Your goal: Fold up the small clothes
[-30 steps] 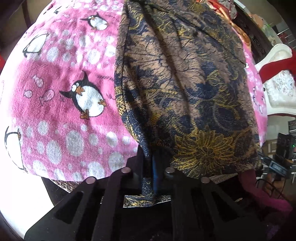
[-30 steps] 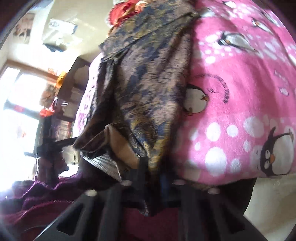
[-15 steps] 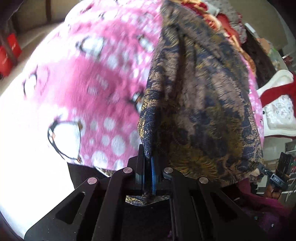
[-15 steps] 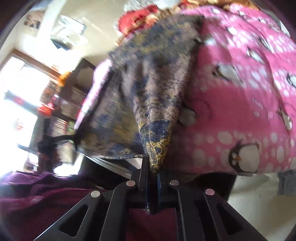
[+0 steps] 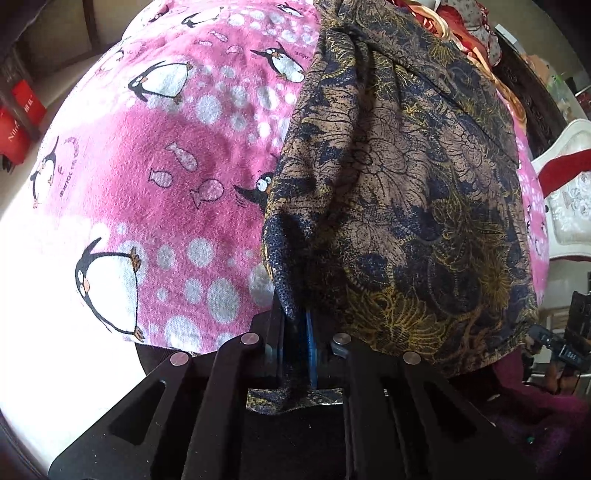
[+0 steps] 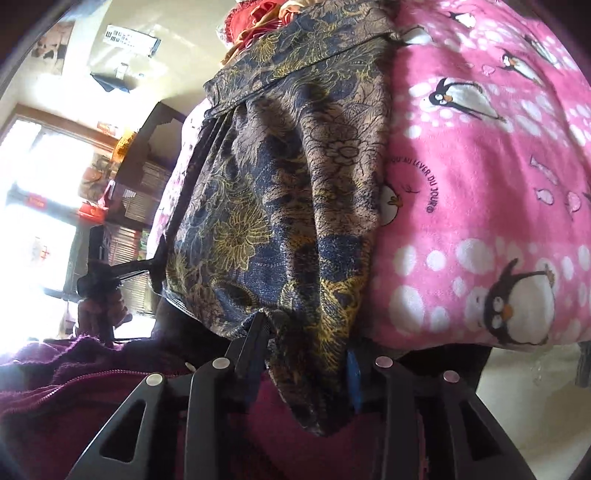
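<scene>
A brown, navy and gold floral garment [image 5: 388, 184] lies over a pink penguin blanket [image 5: 166, 166]. My left gripper [image 5: 295, 325] is at the garment's near left corner. Its jaws are just starting to open, but the corner is still pinched between the pads. In the right wrist view the same garment [image 6: 288, 184] hangs down toward me beside the pink blanket [image 6: 480, 203]. My right gripper [image 6: 304, 350] has its jaws opening, and the fingers stand apart. A pointed flap of the garment hangs loose between them, and neither pad presses it.
A white chair with a red cloth [image 5: 569, 177] stands at the right. A heap of red and gold clothes [image 6: 266, 22] lies at the blanket's far end. A maroon knitted garment with a zip [image 6: 74, 387] is near me, and a dark cabinet [image 6: 147, 147] stands to the left.
The right jaws were shut on the garment's corner and now stand apart, with the flap hanging free. The left gripper has shifted with its corner, bunching the garment's left edge into folds.
</scene>
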`<act>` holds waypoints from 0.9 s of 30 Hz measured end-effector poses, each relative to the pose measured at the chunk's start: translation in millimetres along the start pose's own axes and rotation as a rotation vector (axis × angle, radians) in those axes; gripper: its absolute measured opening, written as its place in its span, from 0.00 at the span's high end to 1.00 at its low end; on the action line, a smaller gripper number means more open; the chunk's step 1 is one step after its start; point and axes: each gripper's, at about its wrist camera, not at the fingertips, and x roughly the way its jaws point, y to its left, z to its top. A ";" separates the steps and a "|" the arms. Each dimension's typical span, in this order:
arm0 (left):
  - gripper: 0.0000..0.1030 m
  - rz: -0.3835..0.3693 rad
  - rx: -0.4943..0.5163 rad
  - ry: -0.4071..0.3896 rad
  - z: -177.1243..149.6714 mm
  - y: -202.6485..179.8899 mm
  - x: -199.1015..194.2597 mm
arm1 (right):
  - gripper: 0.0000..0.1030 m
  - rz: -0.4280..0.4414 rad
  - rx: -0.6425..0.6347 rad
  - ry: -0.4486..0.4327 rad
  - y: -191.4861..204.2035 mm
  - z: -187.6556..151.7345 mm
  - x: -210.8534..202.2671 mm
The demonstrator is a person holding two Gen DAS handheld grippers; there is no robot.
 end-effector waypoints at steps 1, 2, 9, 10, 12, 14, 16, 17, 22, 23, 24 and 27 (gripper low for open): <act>0.92 0.008 0.006 -0.001 -0.2 -0.4 0.0 | 0.66 0.007 0.007 0.003 -0.8 0.3 0.1; 0.92 0.018 0.012 -0.002 -0.5 -1.7 0.2 | 0.66 0.011 0.013 0.006 -0.8 2.3 0.6; 0.92 0.059 0.038 -0.007 2.0 -9.5 -2.5 | 0.66 -0.005 0.008 0.043 1.1 8.0 0.8; 0.91 0.064 0.041 -0.007 1.7 -9.3 -2.8 | 0.66 -0.003 0.008 0.045 1.0 9.0 1.5; 0.86 0.061 0.043 -0.005 2.1 -9.1 -2.4 | 0.66 0.005 0.014 0.045 0.3 9.4 4.3; 0.84 0.049 0.038 -0.004 1.7 -7.8 -2.5 | 0.66 0.012 0.017 0.046 1.2 11.0 7.2; 0.84 0.052 0.040 -0.004 1.0 -8.0 -2.8 | 0.66 0.012 0.013 0.047 1.5 11.2 8.3; 0.84 0.054 0.043 -0.004 0.3 -8.4 -3.1 | 0.65 0.012 0.011 0.048 1.3 10.9 8.0; 0.84 0.051 0.043 -0.002 -1.0 -8.4 -3.7 | 0.65 0.015 0.008 0.049 1.2 10.9 8.9; 0.84 0.045 0.039 0.000 -1.0 -7.6 -4.2 | 0.64 0.015 0.008 0.048 1.0 10.5 8.8; 0.84 0.038 0.034 0.001 -1.1 -6.4 -5.1 | 0.64 0.016 0.009 0.048 1.0 10.5 9.1; 0.75 -0.002 0.014 -0.002 -0.7 1.3 -11.1 | 0.62 0.020 0.013 0.045 0.2 11.0 8.8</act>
